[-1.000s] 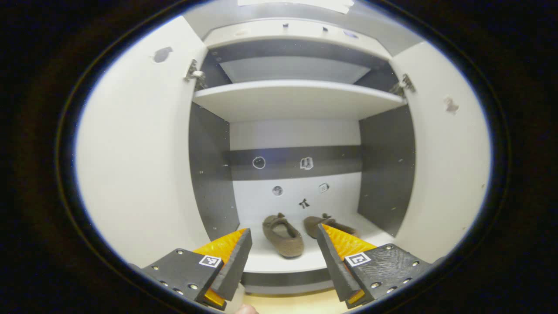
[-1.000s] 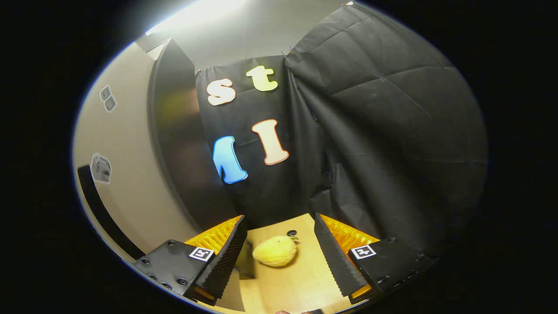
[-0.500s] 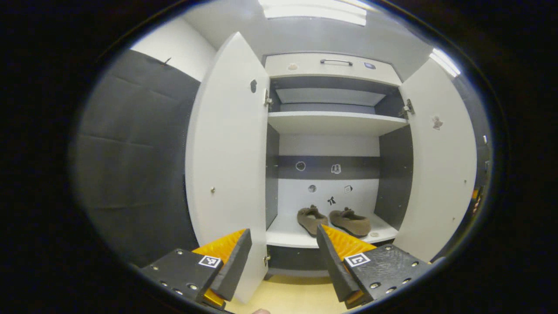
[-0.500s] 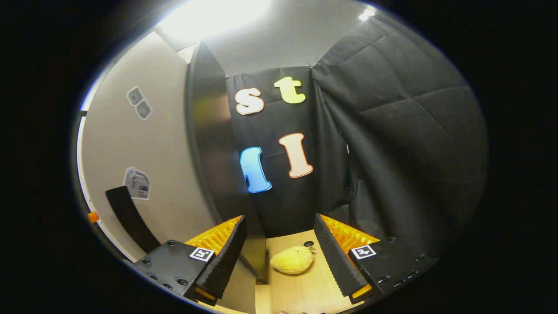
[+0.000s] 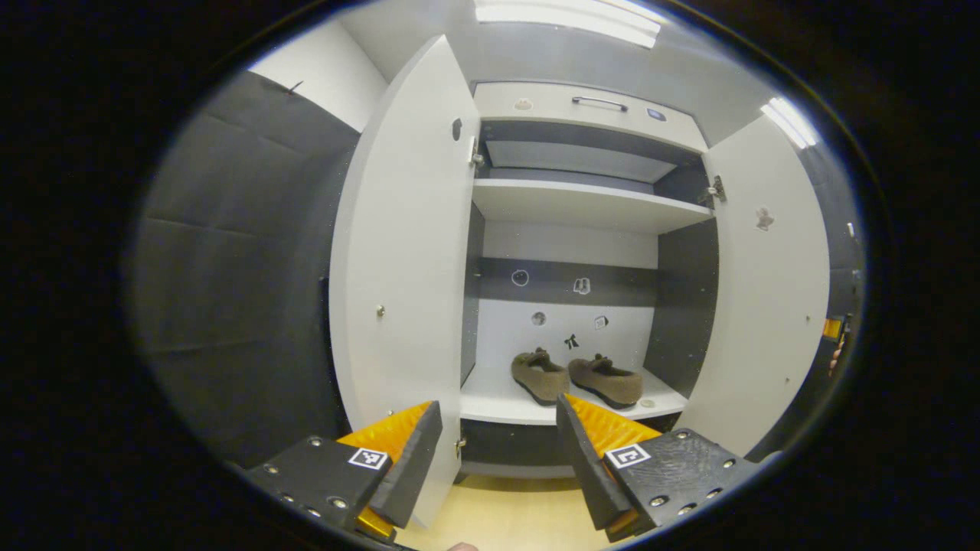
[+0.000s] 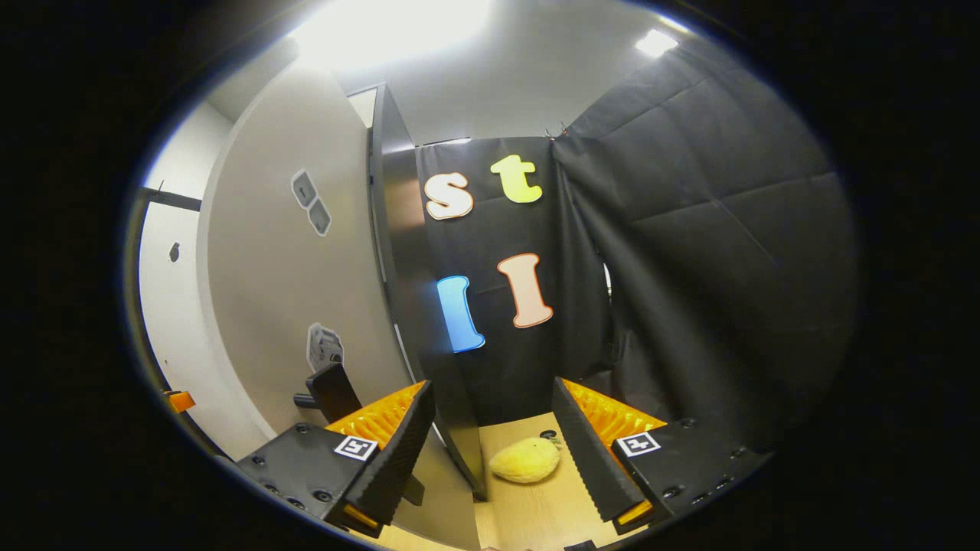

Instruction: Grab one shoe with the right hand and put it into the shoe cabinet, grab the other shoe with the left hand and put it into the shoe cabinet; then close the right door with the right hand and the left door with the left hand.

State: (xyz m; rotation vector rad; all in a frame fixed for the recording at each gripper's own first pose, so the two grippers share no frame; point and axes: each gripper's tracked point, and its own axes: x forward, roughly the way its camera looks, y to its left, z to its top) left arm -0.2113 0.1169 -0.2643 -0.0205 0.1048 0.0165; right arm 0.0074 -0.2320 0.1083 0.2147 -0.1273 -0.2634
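Note:
Two brown shoes, one [image 5: 540,376] left of the other [image 5: 606,379], lie side by side on the bottom shelf of the white shoe cabinet [image 5: 582,207]. Both doors stand wide: the left door [image 5: 402,260] and the right door [image 5: 773,283]. My left gripper [image 5: 498,448] is open and empty, back from the cabinet, near the left door's lower edge. In the right gripper view my right gripper [image 6: 490,440] is open and empty, beside the outer face of the right door [image 6: 291,291], close to its dark handle [image 6: 331,390].
A yellow plush toy [image 6: 525,460] lies on the wooden floor [image 6: 536,513] by the black cloth wall, just past the right door's edge. A drawer with a metal handle [image 5: 597,102] tops the cabinet. Black cloth hangs left of the left door.
My left gripper has pulled back and leftward from the cabinet opening, so both doors now show in full. My right gripper has swung along the right door's outside; its handle has come into view.

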